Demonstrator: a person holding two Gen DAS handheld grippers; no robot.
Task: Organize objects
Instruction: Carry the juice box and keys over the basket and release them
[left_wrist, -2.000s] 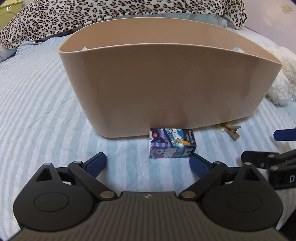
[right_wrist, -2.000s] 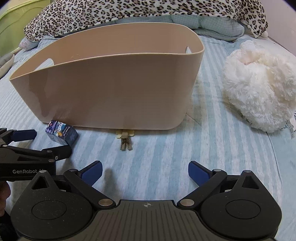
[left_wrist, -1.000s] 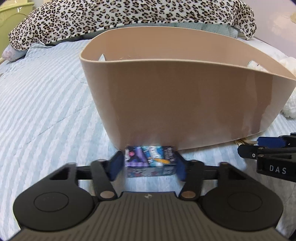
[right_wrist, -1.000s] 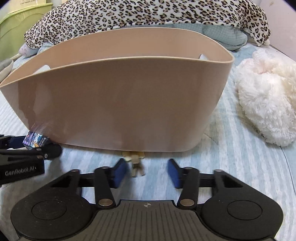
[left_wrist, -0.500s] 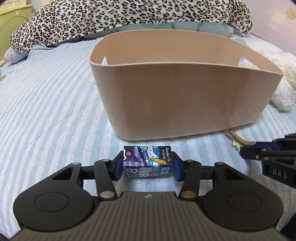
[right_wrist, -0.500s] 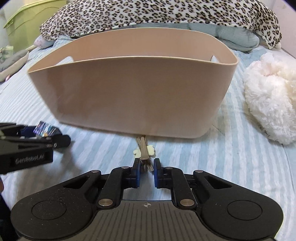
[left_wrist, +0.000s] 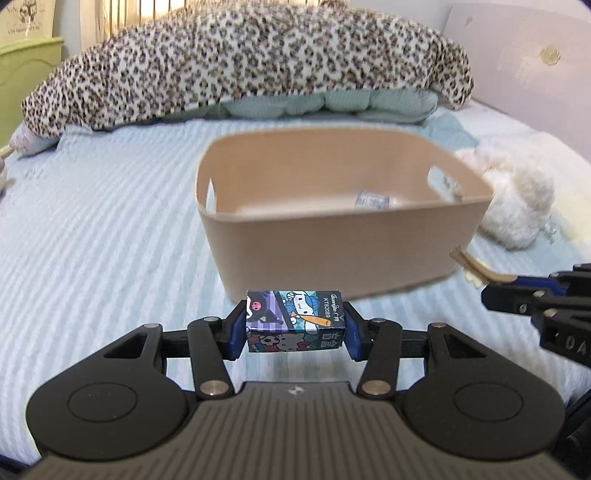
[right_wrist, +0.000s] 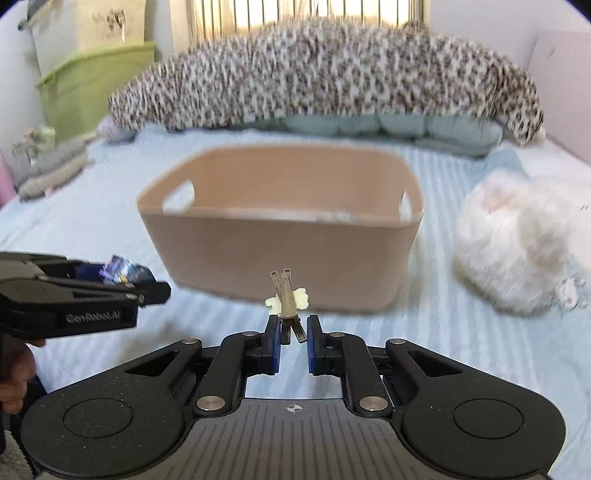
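- Box (left_wrist: 295, 321): a small cardboard carton printed with cartoon characters, sharp-edged and glossy, at lower centre of the left view, lifted clear of the bed.
- Clip (right_wrist: 287, 295): a slim tan hair clip with a pale flower-shaped trim, at centre of the right view, pointing up and away, also off the bed.
- Bin (left_wrist: 343, 254): smooth beige plastic, rounded corners, slot handles at both ends, at mid-frame; a small white-and-blue packet (left_wrist: 371, 200) lies inside.
- Left gripper (left_wrist: 295, 334): black linkages with blue pads; jaws about half closed, clamped on the box's two short ends.
- Right gripper (right_wrist: 292, 345): jaws nearly together, pinching the clip's lower end; a narrow gap shows beside it.
- Bed (left_wrist: 92, 229): a quilted cover in pale blue and white stripes carries the bin.
- Plush (right_wrist: 517, 243): white and fluffy, right of the bin.
- Blanket (left_wrist: 240, 70): leopard-print, heaped over teal pillows across the top of the frame.
- Crate (right_wrist: 88, 85): green plastic, upper left of the right view.
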